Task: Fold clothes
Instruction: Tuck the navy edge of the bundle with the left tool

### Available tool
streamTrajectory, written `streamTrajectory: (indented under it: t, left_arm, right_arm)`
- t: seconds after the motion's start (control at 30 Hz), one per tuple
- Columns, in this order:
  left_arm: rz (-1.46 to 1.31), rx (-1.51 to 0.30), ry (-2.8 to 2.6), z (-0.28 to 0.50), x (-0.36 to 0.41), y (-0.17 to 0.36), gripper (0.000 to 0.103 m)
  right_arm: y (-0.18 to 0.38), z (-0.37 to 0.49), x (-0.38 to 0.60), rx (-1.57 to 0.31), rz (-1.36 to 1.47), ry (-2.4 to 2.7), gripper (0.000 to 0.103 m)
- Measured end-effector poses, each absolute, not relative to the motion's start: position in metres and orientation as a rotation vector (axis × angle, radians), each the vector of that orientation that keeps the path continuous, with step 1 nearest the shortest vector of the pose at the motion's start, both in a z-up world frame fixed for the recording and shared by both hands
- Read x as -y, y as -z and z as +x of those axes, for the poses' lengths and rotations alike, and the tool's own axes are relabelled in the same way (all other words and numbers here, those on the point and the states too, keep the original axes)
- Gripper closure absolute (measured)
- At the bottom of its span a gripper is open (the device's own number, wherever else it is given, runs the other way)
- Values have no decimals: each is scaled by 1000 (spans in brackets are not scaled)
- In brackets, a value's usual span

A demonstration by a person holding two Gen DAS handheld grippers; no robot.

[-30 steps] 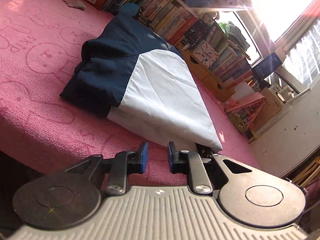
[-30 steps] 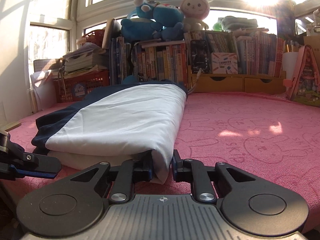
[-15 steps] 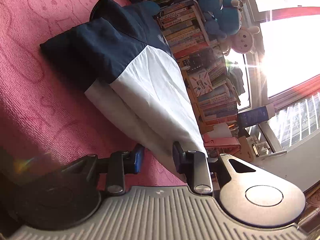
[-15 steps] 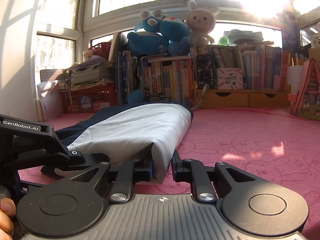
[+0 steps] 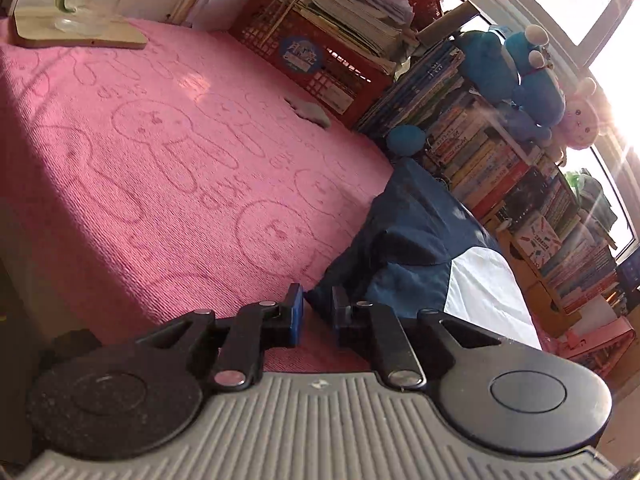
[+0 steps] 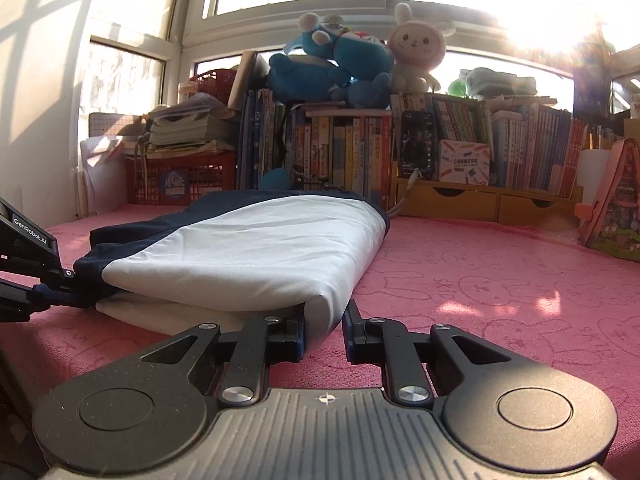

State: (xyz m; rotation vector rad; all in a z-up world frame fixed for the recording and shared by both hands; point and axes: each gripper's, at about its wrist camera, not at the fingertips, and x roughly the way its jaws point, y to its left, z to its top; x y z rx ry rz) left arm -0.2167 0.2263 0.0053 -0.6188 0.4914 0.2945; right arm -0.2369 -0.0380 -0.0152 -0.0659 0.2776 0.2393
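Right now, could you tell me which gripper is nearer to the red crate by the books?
Left. The left gripper is at the garment's navy edge, on the side towards the red crate. The right gripper pinches the white corner, on the side away from the crate.

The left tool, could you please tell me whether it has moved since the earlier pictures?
Yes. The left tool has shifted from the garment's white front edge to its navy corner, closing there.

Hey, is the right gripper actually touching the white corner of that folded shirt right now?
Touching. In the right wrist view the right gripper has the folded shirt's white corner pinched between its fingers, cloth against both pads.
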Motion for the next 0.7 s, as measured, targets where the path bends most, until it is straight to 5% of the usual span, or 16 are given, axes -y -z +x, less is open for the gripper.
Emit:
streamTrajectory:
  t: [0.13,0.37,0.7]
  left_arm:
    - [-525,-452,-354,-231,-238,-21,92]
    - [-1041,-552,282,-219,-214,-4,56]
    - [-1115,-579,324,-181,-164,25,46]
  right_arm:
    - [17,-236,37,-276,-83,-227,84]
    - [23,-238,34,-275,-109,-225,83]
    - [28,-239,32,-267,-131,-221,83]
